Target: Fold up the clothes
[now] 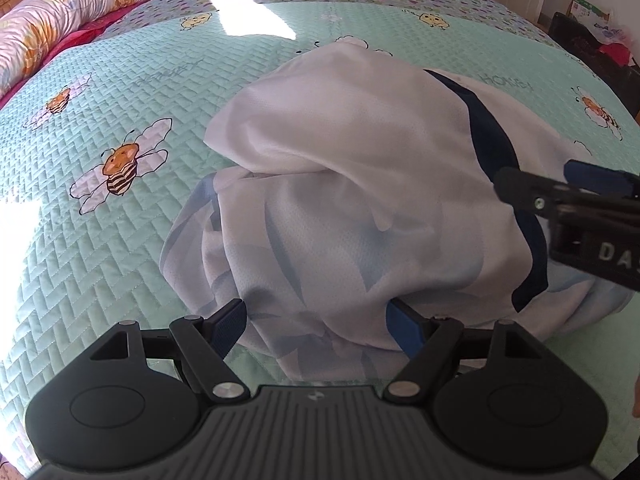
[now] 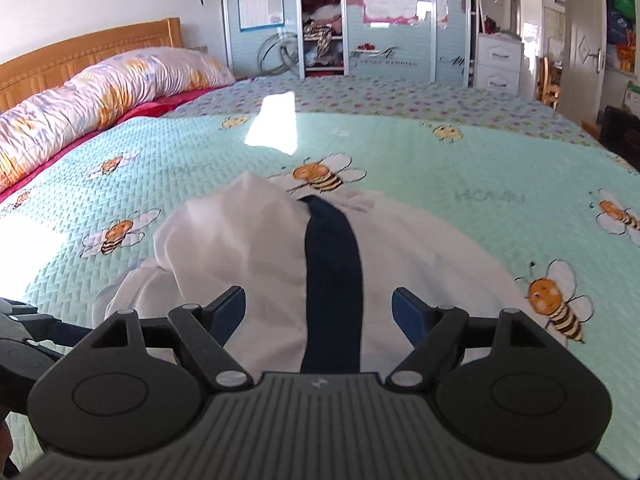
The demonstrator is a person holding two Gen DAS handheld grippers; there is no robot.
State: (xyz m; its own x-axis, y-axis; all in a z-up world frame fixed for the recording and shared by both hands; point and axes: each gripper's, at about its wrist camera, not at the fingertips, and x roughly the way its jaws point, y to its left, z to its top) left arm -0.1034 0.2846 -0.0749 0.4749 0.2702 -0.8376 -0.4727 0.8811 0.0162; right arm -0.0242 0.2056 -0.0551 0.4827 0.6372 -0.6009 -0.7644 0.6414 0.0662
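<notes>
We found the shirt lying bunched in the middle of the bed, white with a dark stripe. Our left gripper stood with jaws spread wide about its near edge, not pinching; our right gripper hung released above the stripe.
</notes>
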